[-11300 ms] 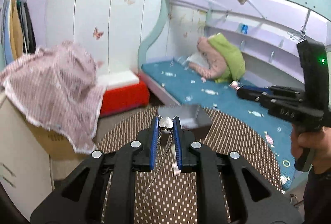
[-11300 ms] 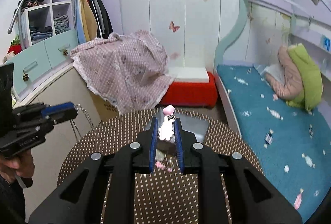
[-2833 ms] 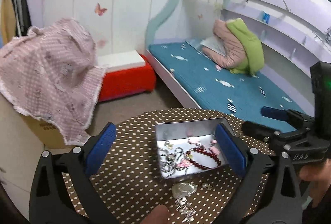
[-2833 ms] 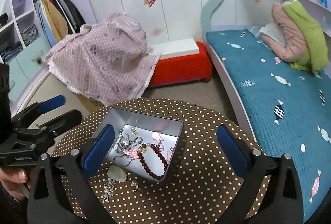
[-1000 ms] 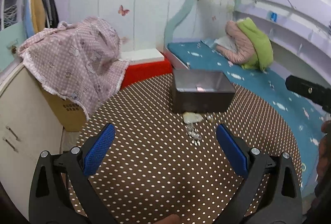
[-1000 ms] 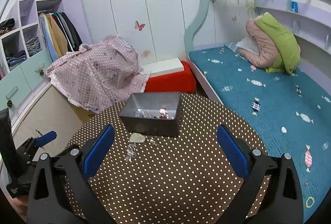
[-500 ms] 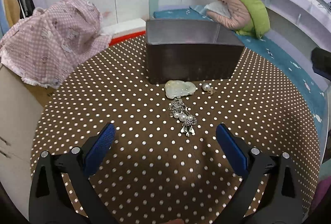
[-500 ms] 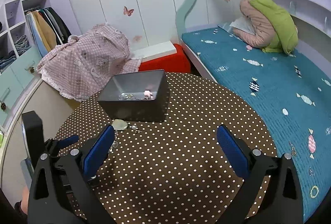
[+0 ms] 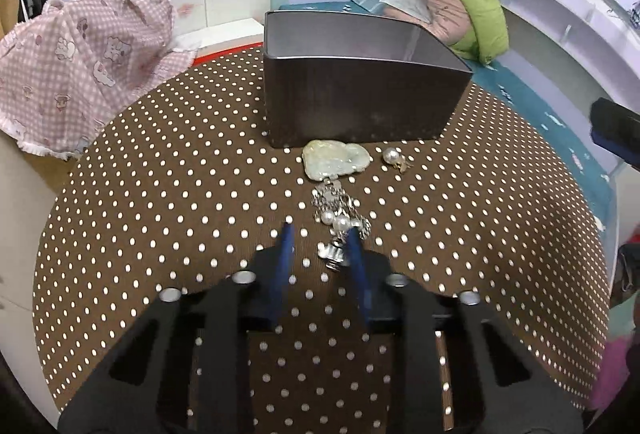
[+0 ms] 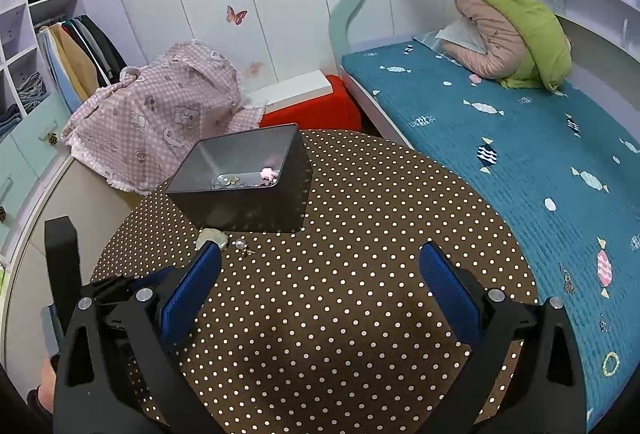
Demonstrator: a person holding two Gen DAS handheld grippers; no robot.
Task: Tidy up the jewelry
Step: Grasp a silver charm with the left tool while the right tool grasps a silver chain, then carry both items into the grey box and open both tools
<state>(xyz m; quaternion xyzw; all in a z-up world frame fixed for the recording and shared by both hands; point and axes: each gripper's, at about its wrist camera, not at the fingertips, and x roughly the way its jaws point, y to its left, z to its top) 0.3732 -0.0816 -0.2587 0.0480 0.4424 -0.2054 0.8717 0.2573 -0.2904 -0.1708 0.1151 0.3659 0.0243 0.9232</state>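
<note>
The left gripper (image 9: 320, 240) points steeply down at the round dotted table (image 9: 160, 193). Its jaws have just been closing and stand narrow, with a gap between them. The near end of a silver pearl charm cluster (image 9: 338, 224) lies between the blue tips, close against the right one; whether the pads press on it cannot be told. The cluster's long axis runs straight away from the tips toward a pale green stone pendant (image 9: 334, 163), which lies flat just beyond, its length crosswise. Right of the pendant sits a single pearl earring (image 9: 394, 157). Past both stands the grey tin box (image 9: 360, 101), its near wall facing the gripper.

The right gripper (image 10: 320, 274) hangs wide open and empty over bare table. The box (image 10: 248, 209) sits ahead to its left, jewelry showing inside. Open tabletop lies on all sides of the pieces, up to the round edge. No readable writing shows.
</note>
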